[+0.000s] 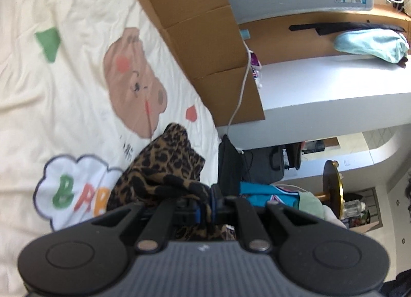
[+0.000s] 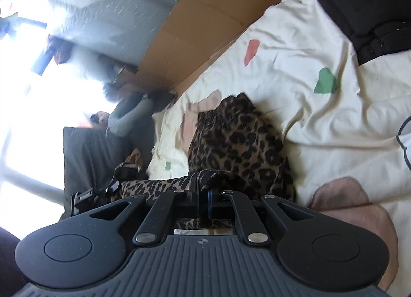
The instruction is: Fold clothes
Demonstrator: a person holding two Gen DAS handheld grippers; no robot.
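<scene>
Cream bedding (image 1: 64,86) printed with a bear face, coloured shapes and a cloud with letters is seen as the work surface; cardboard (image 1: 195,27) runs along its far edge, with a white cable (image 1: 241,86) hanging over it. Left view: the left gripper (image 1: 204,209) is seen with jaws drawn nearly together, a fold of the leopard garment (image 1: 164,166) pinched between the blue pads. The garment is bunched in a heap on the bedding just ahead of the fingers, not spread flat. Right view: the right gripper (image 2: 203,202) is likewise narrowed onto a taut band of the same garment (image 2: 241,137), the rest piled on the bedding beyond; a black item (image 2: 359,9) lies at the upper right, well apart. Both views are motion-blurred. Judgement: the garment appears held at two points for spreading or lifting. Risks noted: thin fabric may slip from either pinch if tension is uneven; the bunched mass may drag the bedding; more than one layer may be caught, which would give a crooked fold.
</scene>
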